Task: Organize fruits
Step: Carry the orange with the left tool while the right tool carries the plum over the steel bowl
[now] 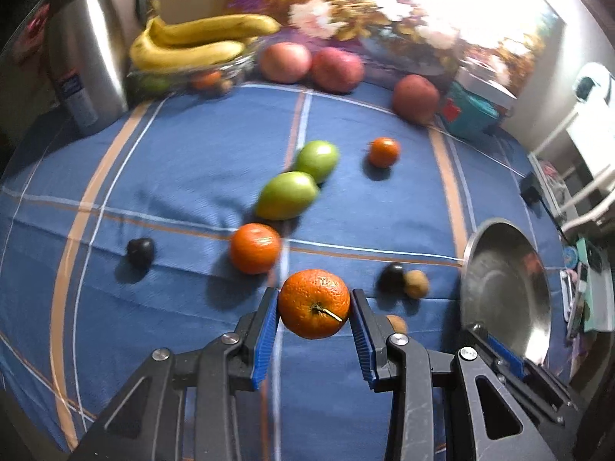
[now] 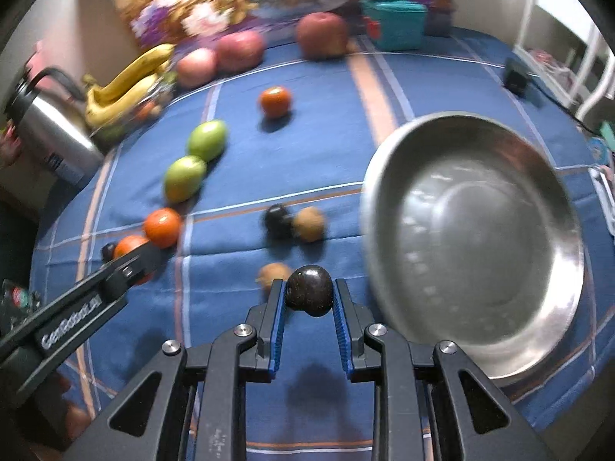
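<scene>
1. My right gripper (image 2: 309, 295) has its jaws clamped narrow on a dark plum (image 2: 309, 295), lifted clear of the table (image 2: 238, 403); its shadow lies on the blue cloth below.
2. My left gripper (image 1: 314, 303) has its jaws pressed on an orange (image 1: 314, 303), also off the cloth, stem end turned back towards the camera.
3. The relation that matters: the steel bowl (image 2: 569, 253) lies to the right of both loads and a little farther off. I see it just right of the plum in the right wrist view, well to the right of the orange in the left wrist view.
4. I judge the right hand nearer the bowl, so it should drop first.
5. Both fruits are nearly round, so no long axis to line up; the plum stands slightly taller than wide between the pads.
6. The bowl looks empty.
</scene>
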Action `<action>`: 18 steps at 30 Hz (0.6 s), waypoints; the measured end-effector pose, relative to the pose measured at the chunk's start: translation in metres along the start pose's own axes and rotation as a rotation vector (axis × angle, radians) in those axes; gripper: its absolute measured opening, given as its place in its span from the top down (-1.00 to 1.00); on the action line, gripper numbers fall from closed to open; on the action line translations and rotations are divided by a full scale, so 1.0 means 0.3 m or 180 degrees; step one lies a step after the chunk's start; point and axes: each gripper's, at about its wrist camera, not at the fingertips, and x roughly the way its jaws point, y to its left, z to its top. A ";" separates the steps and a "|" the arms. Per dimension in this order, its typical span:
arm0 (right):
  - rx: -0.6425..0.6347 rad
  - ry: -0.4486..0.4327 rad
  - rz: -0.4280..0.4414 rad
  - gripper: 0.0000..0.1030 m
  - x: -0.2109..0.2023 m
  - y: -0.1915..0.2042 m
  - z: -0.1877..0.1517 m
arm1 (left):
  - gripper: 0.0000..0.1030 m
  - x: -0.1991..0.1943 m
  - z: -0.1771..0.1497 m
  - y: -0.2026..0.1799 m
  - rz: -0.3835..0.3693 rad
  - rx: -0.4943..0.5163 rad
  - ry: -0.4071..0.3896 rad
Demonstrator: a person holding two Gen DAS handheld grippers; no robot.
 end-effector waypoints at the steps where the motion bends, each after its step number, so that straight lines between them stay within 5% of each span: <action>1: 0.0065 -0.0023 -0.0033 0.51 -0.006 -0.026 0.005 | 0.24 -0.003 -0.003 -0.018 -0.0015 0.0046 -0.0012; 18: 0.0741 -0.0279 -0.0408 0.51 -0.078 -0.343 0.020 | 0.23 0.003 -0.056 -0.383 -0.0390 0.0942 -0.0113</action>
